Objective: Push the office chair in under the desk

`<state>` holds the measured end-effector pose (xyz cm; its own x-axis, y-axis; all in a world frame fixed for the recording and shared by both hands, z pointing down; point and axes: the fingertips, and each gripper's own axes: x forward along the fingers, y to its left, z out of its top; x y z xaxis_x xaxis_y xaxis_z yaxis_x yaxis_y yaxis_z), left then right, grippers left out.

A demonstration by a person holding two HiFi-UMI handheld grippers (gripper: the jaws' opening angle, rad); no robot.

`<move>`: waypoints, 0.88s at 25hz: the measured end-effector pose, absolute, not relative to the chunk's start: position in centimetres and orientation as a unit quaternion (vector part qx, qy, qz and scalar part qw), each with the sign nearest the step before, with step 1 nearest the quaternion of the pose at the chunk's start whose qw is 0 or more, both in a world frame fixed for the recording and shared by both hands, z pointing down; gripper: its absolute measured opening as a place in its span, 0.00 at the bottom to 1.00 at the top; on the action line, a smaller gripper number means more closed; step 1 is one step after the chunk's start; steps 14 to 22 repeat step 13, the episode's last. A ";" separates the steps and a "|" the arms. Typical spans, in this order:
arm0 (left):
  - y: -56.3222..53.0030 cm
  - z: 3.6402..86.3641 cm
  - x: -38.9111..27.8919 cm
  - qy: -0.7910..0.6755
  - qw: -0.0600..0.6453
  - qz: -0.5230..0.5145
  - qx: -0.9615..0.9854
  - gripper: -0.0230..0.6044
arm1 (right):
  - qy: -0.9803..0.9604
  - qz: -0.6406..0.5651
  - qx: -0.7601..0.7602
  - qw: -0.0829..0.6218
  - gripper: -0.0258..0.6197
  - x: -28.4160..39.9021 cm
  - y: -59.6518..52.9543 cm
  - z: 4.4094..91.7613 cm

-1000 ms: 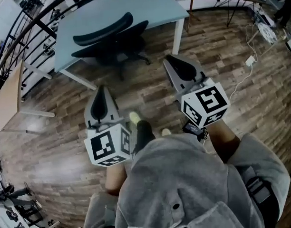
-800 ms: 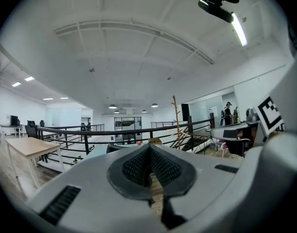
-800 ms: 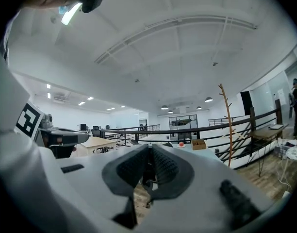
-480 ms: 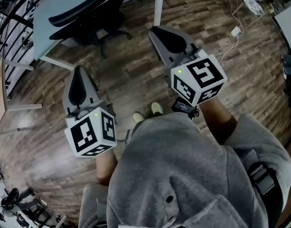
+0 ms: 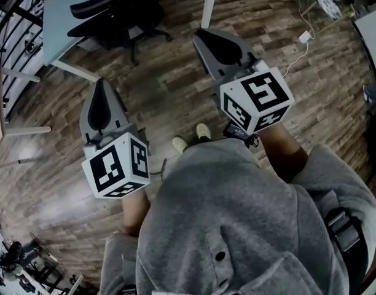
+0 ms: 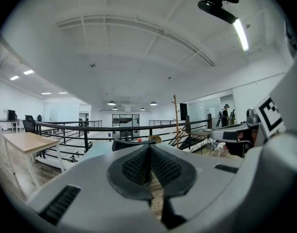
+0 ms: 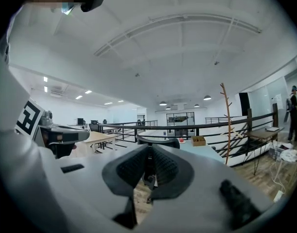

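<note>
Left gripper (image 5: 101, 86), right gripper (image 5: 204, 37) nearer chair (image 5: 117, 10), seemingly empty

You wear a grey sweatshirt (image 5: 237, 214), a dark strap (image 5: 343, 233) at your right shoulder and pale shoes (image 5: 203, 131); your left gripper (image 5: 101, 86) and right gripper (image 5: 201, 37) are grey-shelled, each bearing a white cube (image 5: 116, 165) with black square markers.
</note>
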<state>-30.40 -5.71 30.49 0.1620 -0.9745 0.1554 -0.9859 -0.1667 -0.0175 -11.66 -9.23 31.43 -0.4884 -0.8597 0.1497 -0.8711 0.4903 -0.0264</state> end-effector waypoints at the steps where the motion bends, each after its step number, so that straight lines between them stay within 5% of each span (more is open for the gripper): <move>1: -5.7 30.7 -30.7 -0.643 0.045 0.065 0.762 0.06 | -0.861 0.048 0.503 0.059 0.09 -12.0 -9.2 31.5; 22: -6.0 30.9 -33.6 -0.644 0.045 0.054 0.762 0.06 | -0.862 0.041 0.501 0.063 0.09 -15.1 -9.5 31.4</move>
